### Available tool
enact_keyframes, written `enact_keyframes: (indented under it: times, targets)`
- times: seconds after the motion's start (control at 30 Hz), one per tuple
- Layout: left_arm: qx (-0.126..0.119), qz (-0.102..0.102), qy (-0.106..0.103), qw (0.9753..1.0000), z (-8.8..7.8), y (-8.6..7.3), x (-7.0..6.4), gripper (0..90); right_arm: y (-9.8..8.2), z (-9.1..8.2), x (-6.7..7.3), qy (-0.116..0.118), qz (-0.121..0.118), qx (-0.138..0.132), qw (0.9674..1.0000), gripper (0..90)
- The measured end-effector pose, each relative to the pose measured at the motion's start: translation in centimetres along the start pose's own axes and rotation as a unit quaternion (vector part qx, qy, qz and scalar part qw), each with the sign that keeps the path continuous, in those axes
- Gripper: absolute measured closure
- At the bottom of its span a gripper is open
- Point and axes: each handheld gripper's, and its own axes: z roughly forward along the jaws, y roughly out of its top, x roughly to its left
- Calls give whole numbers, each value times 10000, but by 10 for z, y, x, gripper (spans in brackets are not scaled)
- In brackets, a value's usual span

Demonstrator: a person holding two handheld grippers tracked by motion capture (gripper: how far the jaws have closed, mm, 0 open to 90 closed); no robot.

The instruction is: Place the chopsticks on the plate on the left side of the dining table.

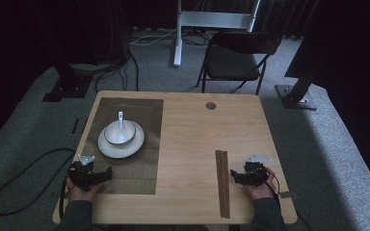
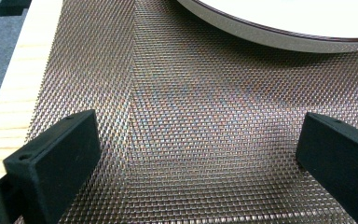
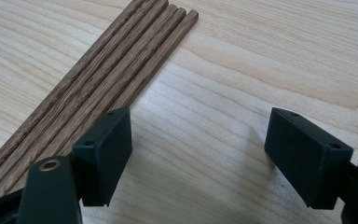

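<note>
A white bowl [image 1: 119,132] with a white spoon [image 1: 121,118] in it sits on a white plate [image 1: 107,149], on a dark woven placemat [image 1: 142,120] at the table's left. My left gripper [image 1: 107,174] rests on the mat's near part, open and empty; its own view has the mat's mesh [image 2: 191,116] between the jaws and the plate's rim [image 2: 270,37] beyond. Several brown wooden chopsticks [image 1: 222,180] lie side by side at the right. Just right of them my right gripper [image 1: 232,176] stands open, bare wood between its jaws, the chopsticks [image 3: 121,60] next to its left jaw.
The wooden table [image 1: 197,144] has a round cable hole [image 1: 211,105] near its far edge. A black folding chair [image 1: 238,57] and a white stand [image 1: 178,33] are beyond it on the grey carpet. A cable [image 1: 24,168] loops on the floor at the left.
</note>
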Motion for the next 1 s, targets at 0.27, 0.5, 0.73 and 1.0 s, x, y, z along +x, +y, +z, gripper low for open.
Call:
enact_keyframes:
  times: [0.27, 0.5, 0.73, 1.0]
  targets:
    - [9, 0, 1, 10000, 0, 0, 0, 1, -2, -6, -3, 52, 114, 24, 9999, 318]
    - [6, 1, -1, 10000, 0, 0, 0, 1, 1, -10, 0, 266, 95, 3, 9996, 435]
    - [5, 0, -1, 10000, 0, 0, 0, 1, 6, -14, 7, 280, -96, -78, 9995, 470]
    - [-3, -8, -1, 10000, 0, 0, 0, 1, 8, -21, 15, 252, -178, -162, 9994, 465]
